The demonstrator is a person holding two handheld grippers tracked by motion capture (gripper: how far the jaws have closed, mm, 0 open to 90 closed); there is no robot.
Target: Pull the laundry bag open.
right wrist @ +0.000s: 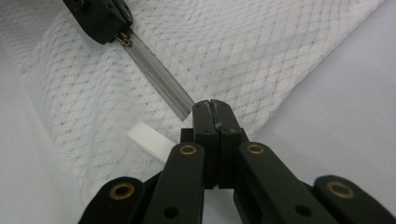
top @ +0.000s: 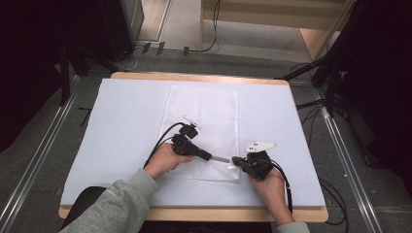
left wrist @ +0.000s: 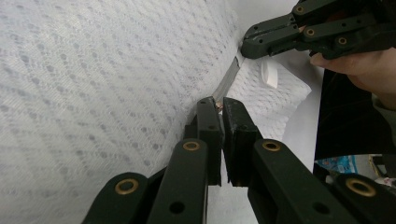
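In right gripper view, white loop tab, zipper

- From above, my table is evenly and softly lit, while the room around it falls into near black.
- The shadows under my hands are faint.
- That high view is soft and grainy.
- In my gripper views the mesh bag looks sharp mid-frame, while the nearest jaw links blur.
- No harsh glare anywhere.

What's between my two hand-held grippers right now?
A short run of grey zipper on the white mesh bag, stretched from the left hand-held gripper to the right hand-held gripper; plainest in the right gripper view.
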